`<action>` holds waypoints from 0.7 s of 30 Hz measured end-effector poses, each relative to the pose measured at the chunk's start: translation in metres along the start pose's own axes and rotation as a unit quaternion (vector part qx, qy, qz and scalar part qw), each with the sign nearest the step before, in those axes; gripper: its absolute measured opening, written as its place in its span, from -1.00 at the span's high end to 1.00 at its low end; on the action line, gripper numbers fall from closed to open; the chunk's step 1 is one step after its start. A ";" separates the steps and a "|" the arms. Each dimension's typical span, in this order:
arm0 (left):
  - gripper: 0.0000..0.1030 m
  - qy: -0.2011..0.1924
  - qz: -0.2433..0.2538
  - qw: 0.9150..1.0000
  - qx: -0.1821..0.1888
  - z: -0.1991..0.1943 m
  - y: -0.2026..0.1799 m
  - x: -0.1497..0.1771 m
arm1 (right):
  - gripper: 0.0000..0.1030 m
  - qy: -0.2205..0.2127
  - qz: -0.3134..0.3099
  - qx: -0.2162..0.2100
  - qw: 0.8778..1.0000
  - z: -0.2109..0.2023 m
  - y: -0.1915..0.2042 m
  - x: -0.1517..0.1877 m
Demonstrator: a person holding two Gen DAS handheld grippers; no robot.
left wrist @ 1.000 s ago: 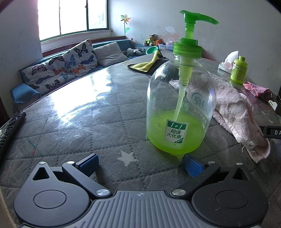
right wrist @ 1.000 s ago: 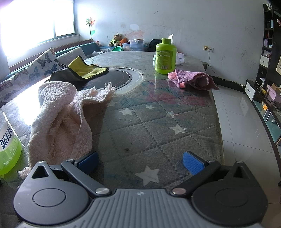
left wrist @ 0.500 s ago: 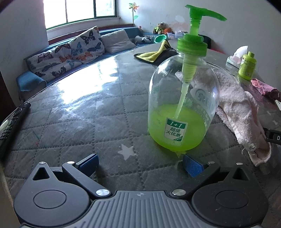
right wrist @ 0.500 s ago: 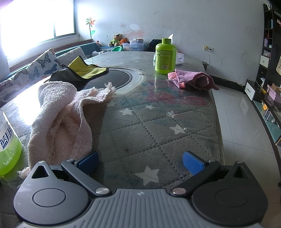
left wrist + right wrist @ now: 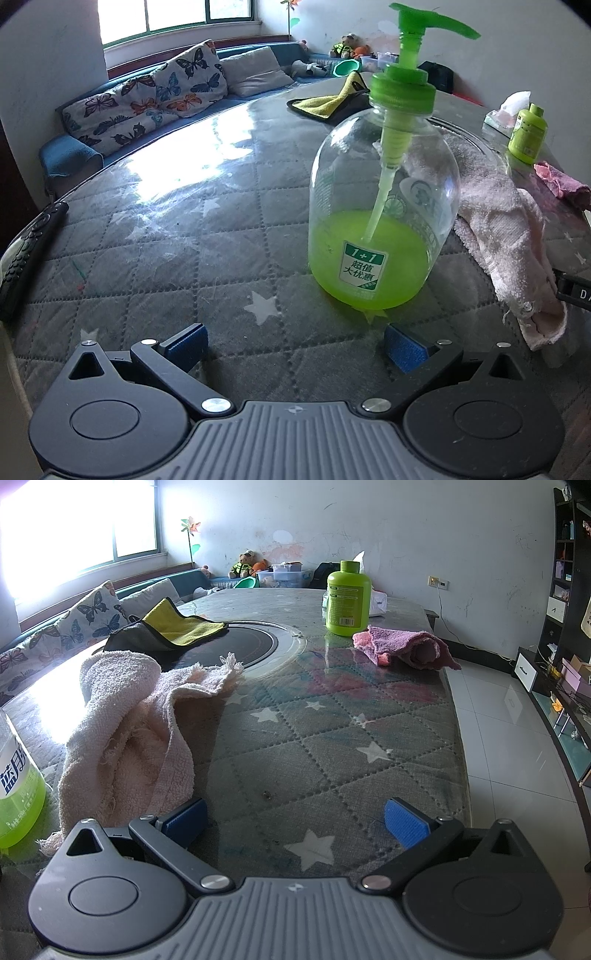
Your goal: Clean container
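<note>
Sunlight from a window is glaring across a round table (image 5: 177,236) covered in grey quilted cloth with white stars under a clear sheet, and a sofa with butterfly cushions (image 5: 147,99) is curving along the wall behind it. I am holding my left claw (image 5: 295,341) low over the table, its two blue-padded fingers spread wide with nothing between them. A clear pump bottle (image 5: 380,218) with a green pump head is standing upright just ahead of that claw, slightly toward its right finger, about a third full of bright green liquid. A pale pink towel (image 5: 506,236) is lying crumpled just beside the bottle on its right. A black remote control (image 5: 29,254) is resting at the table's left edge. I am holding my right claw (image 5: 295,821) low over the near part of the table too, its fingers likewise spread and empty, with the same pink towel (image 5: 125,723) lying just beyond its left finger. Farther across the table, a yellow and grey cloth (image 5: 173,627) is draping over a round black inset (image 5: 251,644), and an opaque green bottle (image 5: 348,598) is standing next to a crumpled magenta rag (image 5: 402,648).
</note>
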State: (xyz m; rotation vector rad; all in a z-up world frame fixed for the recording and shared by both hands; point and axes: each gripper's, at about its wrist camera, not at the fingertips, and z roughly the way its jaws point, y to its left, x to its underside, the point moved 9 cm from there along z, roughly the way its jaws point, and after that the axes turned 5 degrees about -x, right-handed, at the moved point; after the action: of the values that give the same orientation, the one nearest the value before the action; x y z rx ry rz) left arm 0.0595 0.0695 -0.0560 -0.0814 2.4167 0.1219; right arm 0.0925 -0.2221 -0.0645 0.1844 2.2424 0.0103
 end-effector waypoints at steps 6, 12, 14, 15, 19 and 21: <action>-1.00 0.012 0.000 1.000 -0.001 0.000 0.001 -0.002 | -1.00 0.000 -0.001 0.000 1.000 0.000 0.000 0.000; -1.00 0.013 -0.005 1.000 -0.006 -0.001 0.001 -0.001 | -1.00 0.000 -0.001 0.001 1.000 0.001 0.000 0.000; -1.00 0.014 -0.007 1.000 -0.007 -0.001 0.001 -0.001 | -1.00 0.000 -0.001 0.001 1.000 0.001 0.001 0.000; -1.00 0.014 -0.008 1.000 -0.008 -0.001 0.001 0.000 | -1.00 0.000 -0.001 0.001 1.000 0.001 0.001 0.000; -1.00 0.015 -0.013 1.000 -0.011 -0.002 0.002 0.000 | -1.00 0.001 -0.001 0.001 1.000 0.001 0.001 0.000; -1.00 0.016 -0.013 1.000 -0.011 -0.002 0.002 0.000 | -1.00 0.001 -0.001 0.001 1.000 0.001 0.001 0.000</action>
State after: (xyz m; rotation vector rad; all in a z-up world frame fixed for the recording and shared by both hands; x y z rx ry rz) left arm 0.0579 0.0712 -0.0547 -0.1268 2.4447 0.1370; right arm 0.0934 -0.2214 -0.0648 0.1829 2.2439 0.0072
